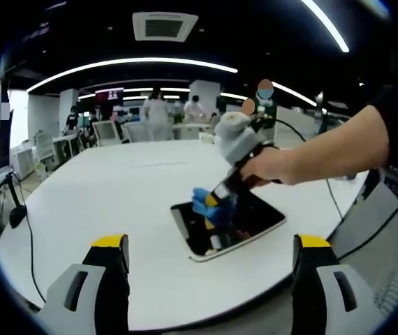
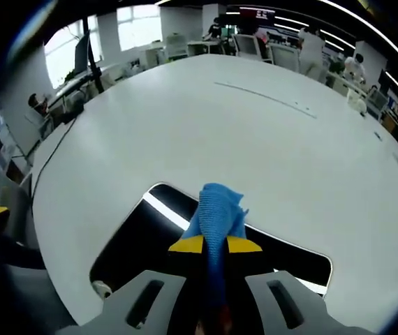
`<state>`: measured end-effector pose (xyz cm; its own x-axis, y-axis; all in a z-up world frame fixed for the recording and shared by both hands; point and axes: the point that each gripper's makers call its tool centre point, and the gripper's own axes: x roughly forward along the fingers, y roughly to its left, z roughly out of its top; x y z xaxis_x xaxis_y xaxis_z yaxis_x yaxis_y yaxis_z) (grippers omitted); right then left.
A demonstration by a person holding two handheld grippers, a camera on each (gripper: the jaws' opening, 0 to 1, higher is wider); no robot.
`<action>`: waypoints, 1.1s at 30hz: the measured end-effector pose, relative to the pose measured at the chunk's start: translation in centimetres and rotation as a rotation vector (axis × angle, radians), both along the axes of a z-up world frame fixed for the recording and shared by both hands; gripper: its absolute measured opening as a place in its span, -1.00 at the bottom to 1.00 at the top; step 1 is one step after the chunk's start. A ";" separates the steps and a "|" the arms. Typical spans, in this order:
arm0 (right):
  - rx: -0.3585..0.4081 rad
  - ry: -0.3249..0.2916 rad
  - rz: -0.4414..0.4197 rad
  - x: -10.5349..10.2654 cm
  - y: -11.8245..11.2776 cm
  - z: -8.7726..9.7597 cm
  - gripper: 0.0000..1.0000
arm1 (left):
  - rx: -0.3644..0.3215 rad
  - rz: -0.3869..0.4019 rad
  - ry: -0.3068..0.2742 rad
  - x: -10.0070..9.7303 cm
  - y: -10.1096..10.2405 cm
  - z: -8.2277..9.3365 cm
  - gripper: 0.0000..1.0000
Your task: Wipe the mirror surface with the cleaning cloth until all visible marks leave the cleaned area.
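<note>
— Currently, status?
— Right gripper [image 2: 215,246] clamps the blue cleaning cloth [image 2: 216,209] onto the mirror [image 1: 251,216], centre table [image 1: 115,188].
— Left gripper [image 1: 211,251]?
— Jaws apart, empty, farther; mirror ahead.

Part of the mirror [image 2: 136,244] was covered by the right gripper [image 2: 215,246] and the cleaning cloth [image 2: 216,216] pinched in it. Marks on the glass beneath could not be made out. The left gripper [image 1: 209,244] was cut off at the bottom edge.
</note>
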<state>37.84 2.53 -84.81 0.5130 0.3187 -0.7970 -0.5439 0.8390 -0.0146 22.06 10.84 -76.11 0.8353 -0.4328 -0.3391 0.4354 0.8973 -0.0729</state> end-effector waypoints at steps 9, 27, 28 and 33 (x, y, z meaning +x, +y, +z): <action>0.008 0.005 0.021 -0.3 1.6 0.0 -0.90 | -0.012 -0.001 -0.025 -0.1 0.0 0.4 0.95; 0.112 0.037 0.016 -0.4 5.7 0.1 -0.90 | -0.023 -0.009 -0.032 -0.1 -0.1 0.7 0.91; 0.109 0.039 0.022 -0.4 5.9 0.1 -0.90 | -0.021 -0.009 -0.031 -0.1 0.0 0.7 0.91; 0.106 0.045 0.029 -0.3 6.1 0.0 -0.90 | -0.021 -0.004 -0.029 -0.1 0.1 0.7 0.93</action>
<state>37.57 8.63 -84.77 0.4672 0.4165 -0.7799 -0.5660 0.8186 0.0981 22.00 10.91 -75.46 0.8429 -0.4429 -0.3056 0.4412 0.8940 -0.0787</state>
